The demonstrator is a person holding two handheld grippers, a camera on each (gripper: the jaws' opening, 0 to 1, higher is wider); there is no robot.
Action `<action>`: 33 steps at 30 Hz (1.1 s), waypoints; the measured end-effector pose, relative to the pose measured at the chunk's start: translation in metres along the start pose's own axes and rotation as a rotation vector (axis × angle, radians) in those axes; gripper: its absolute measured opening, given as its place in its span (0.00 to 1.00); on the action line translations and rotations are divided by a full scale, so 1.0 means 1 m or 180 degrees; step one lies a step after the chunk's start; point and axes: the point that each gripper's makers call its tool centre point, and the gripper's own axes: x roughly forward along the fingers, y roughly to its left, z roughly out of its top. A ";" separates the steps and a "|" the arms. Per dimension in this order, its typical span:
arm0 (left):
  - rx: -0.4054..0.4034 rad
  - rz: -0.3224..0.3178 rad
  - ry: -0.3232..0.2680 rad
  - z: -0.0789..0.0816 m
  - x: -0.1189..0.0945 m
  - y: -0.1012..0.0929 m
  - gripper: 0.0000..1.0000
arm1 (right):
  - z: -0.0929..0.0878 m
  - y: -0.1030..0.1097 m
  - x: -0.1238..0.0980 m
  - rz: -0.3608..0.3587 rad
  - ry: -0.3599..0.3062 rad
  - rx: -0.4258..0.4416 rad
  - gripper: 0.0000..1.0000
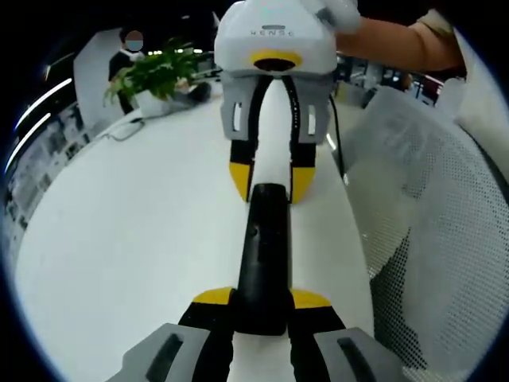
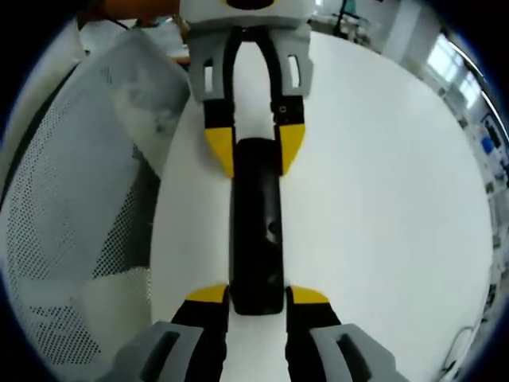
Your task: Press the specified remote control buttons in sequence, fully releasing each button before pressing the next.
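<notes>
The black remote control (image 1: 261, 255) is shown lying on the white surface (image 1: 135, 239), pinched at one end between the yellow tips of the left gripper (image 1: 261, 301) and flanked at the far end by the right gripper (image 1: 270, 179), whose jaws are seen closed on it (image 2: 256, 298). A slip or twist of the remote could be caused by uneven pull between the two. Open surface is seen to one side; a mesh chair (image 1: 445, 223) stands just beyond the surface edge on the other.
</notes>
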 end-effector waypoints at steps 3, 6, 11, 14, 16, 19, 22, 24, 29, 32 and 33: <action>0.0000 0.0003 0.0001 0.000 0.000 0.000 0.24 | -0.001 -0.001 0.001 -0.0055 0.0033 -0.0063 0.22; 0.0002 0.0000 0.0004 0.000 0.000 0.000 0.24 | -0.001 -0.001 0.001 -0.0059 0.0040 -0.0059 0.22; 0.0004 -0.0002 0.0005 0.000 0.001 0.000 0.24 | -0.002 0.000 0.001 -0.0063 0.0053 -0.0057 0.21; 0.0006 -0.0004 0.0004 0.000 0.001 0.000 0.24 | -0.001 0.000 0.001 -0.0072 0.0073 -0.0071 0.21; 0.0017 0.0001 0.0008 0.000 0.000 0.000 0.24 | 0.000 0.000 0.001 -0.0075 0.0073 -0.0066 0.21; 0.0015 0.0002 0.0007 0.000 0.000 0.000 0.24 | 0.000 0.000 0.001 -0.0077 0.0074 -0.0075 0.21; 0.0014 0.0001 0.0011 0.000 0.000 0.000 0.24 | 0.000 0.000 0.001 -0.0081 0.0068 -0.0076 0.20; 0.0014 0.0001 0.0013 0.000 0.000 -0.001 0.24 | 0.000 0.000 0.001 -0.0079 0.0063 -0.0070 0.20; 0.0012 0.0001 0.0020 0.000 0.000 0.000 0.24 | 0.001 0.000 0.001 -0.0077 0.0063 -0.0082 0.20; 0.0023 0.0001 0.0038 0.000 0.000 -0.001 0.24 | 0.001 0.000 0.001 -0.0080 0.0051 -0.0079 0.20; 0.0019 0.0002 0.0044 0.000 0.000 -0.001 0.24 | 0.001 0.000 0.001 -0.0079 0.0051 -0.0080 0.20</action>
